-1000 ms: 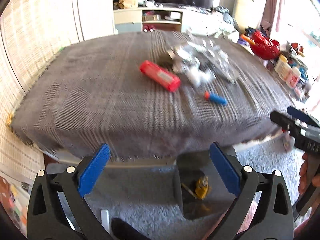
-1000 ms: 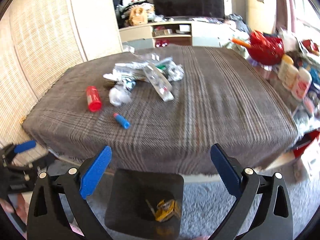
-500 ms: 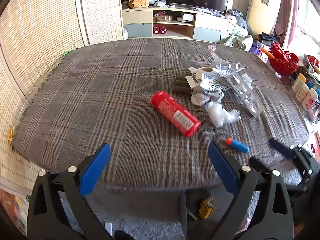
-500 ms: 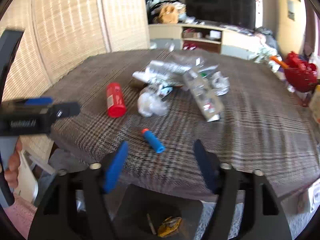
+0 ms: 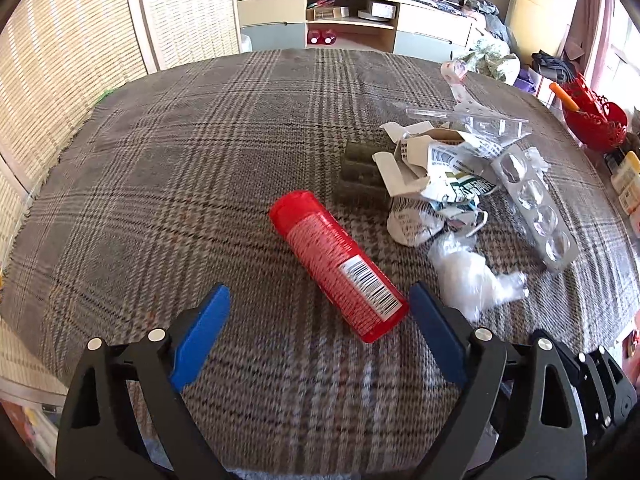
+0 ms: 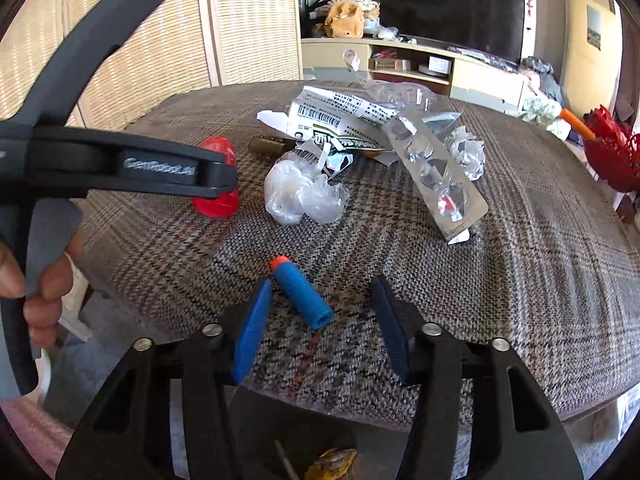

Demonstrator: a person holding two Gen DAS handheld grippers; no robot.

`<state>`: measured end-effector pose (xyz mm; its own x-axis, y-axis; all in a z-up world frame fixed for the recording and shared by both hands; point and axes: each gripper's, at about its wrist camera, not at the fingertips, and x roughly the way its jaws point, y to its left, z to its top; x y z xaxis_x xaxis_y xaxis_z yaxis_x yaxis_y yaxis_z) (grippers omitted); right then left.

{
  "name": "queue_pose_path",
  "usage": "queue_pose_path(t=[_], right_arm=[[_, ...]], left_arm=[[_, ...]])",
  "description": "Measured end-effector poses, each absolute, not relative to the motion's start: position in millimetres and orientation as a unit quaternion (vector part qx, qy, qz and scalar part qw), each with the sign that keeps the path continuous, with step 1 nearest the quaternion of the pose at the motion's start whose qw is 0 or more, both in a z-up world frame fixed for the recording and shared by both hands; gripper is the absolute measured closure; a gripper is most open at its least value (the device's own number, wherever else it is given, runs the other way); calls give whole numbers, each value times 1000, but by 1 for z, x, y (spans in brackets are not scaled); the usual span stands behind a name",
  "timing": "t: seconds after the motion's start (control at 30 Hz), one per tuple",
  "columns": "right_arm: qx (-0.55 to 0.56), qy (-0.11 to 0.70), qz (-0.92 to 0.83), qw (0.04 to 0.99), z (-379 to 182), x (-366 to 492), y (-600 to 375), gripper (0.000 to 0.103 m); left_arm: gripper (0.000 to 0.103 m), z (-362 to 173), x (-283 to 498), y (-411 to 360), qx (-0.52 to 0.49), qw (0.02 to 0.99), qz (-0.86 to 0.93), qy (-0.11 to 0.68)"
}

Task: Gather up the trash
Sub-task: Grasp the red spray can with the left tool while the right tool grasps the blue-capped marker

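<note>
A red tube (image 5: 336, 270) lies on the plaid table (image 5: 180, 168), its near end between the tips of my open left gripper (image 5: 318, 300). A blue foam dart (image 6: 302, 294) with an orange tip lies between the fingers of my open right gripper (image 6: 320, 292). Behind them lies a heap of trash: crumpled clear plastic (image 6: 300, 196), torn printed cardboard (image 5: 432, 176), an empty blister pack (image 6: 434, 170) and a dark brown block (image 5: 360, 180). In the right wrist view the left gripper's body (image 6: 120, 166) hides part of the red tube (image 6: 218, 200).
A dark bin (image 6: 304, 444) with a yellow wrapper (image 6: 332, 464) in it stands on the floor below the table's near edge. A red basket (image 5: 592, 116) stands at the far right. A wicker screen (image 5: 60, 64) is at the left, a TV shelf (image 5: 360, 16) behind.
Both grippers have moved forward and up over the table. The left one now brackets the red tube's end; the right one brackets the blue dart and has narrowed somewhat.
</note>
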<state>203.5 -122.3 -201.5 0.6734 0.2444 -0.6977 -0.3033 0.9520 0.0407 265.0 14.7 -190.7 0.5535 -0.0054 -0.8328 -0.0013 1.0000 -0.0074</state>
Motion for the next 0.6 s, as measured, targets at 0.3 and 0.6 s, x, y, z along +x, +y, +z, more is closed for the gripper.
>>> queue_pose_path(t=[0.3,0.6], right_arm=[[-27,383,155,910,-200,201,-136,84],[-22,392,164,905,-200,210,-142,79]], left_arm=[[31,-206,277,12,-1,876,0,481],[62,-202,277,29,-4,877,2,481]])
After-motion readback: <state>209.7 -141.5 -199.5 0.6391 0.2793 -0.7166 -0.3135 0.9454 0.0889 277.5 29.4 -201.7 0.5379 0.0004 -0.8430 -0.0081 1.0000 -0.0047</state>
